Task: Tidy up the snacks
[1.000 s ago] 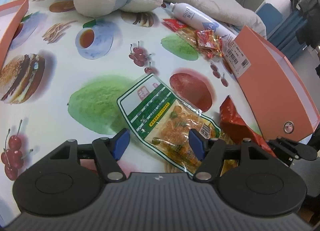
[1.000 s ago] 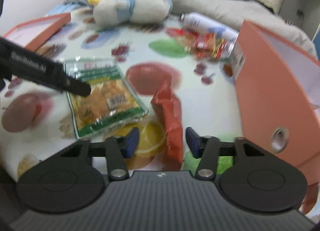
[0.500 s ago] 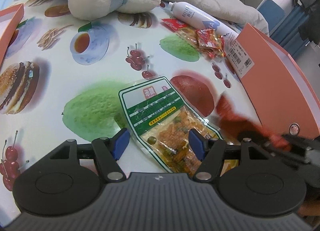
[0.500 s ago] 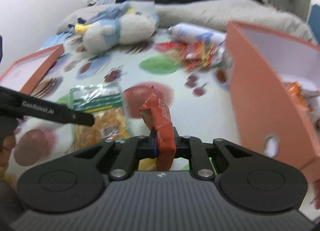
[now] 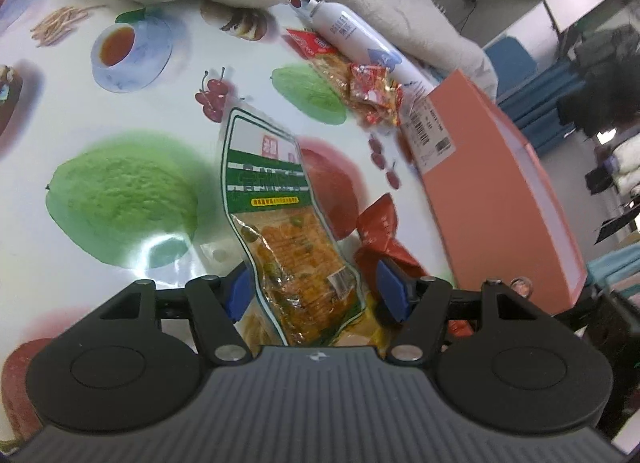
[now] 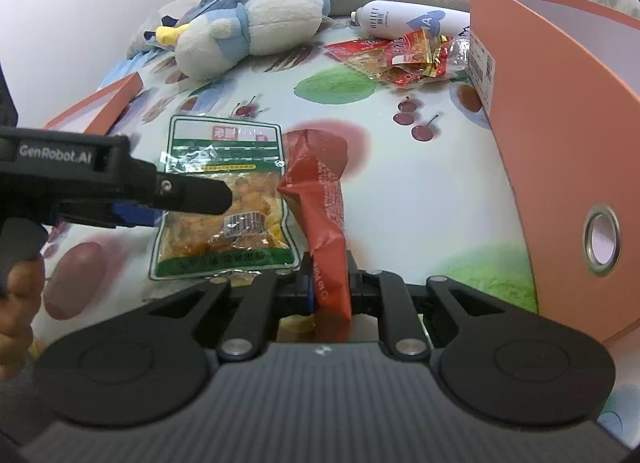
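Right gripper [image 6: 329,287] jaws clamp red packet [image 6: 322,199]; left gripper [image 5: 316,293] jaws parted around green packet [image 5: 276,207]

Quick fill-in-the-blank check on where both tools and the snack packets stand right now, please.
1. The right tool is shut on the ____ snack packet.
2. The left tool is ____, its fingers either side of the green-labelled snack bag.
3. The plush toy lies beside a white ____.
4. The open storage box is ____ in colour.

Missing words: red; open; bottle; orange
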Demonstrator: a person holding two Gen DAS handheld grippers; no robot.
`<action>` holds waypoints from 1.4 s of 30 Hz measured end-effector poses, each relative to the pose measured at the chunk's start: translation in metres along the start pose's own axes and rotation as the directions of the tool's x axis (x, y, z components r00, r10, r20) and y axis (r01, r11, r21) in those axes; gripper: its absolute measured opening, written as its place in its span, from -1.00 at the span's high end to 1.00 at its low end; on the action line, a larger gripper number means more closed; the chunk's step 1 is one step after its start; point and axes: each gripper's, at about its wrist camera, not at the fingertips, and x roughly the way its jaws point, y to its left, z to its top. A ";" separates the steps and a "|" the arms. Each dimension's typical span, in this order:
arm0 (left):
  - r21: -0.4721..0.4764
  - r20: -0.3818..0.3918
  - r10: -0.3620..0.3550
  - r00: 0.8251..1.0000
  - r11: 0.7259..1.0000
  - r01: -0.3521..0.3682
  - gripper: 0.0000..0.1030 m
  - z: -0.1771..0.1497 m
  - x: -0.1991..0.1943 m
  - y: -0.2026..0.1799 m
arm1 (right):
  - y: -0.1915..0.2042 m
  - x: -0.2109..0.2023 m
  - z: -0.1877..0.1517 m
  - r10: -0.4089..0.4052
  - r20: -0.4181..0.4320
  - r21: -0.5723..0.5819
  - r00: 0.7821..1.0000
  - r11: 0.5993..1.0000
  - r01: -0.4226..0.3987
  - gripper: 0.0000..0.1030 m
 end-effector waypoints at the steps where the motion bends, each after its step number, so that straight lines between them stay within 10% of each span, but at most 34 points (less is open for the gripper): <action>1: -0.013 0.004 -0.018 1.000 1.000 0.018 -0.35 0.001 -0.002 0.001 | -0.001 0.000 0.000 0.004 0.001 0.006 1.000 1.000 -0.004 0.70; 12: -0.163 0.035 -0.163 0.986 0.972 0.167 -0.16 0.005 -0.005 0.001 | -0.014 0.001 0.000 0.049 0.004 0.076 0.999 0.996 -0.050 0.70; 29: 0.016 -0.020 0.045 0.999 0.999 -0.044 0.56 -0.005 0.019 -0.035 | -0.017 0.000 -0.001 0.064 0.010 0.101 0.998 0.993 -0.064 0.70; 42: 0.159 0.010 0.153 0.988 0.975 -0.153 0.60 -0.011 0.000 -0.061 | -0.011 -0.013 0.002 -0.020 -0.007 0.105 1.000 0.994 0.020 0.69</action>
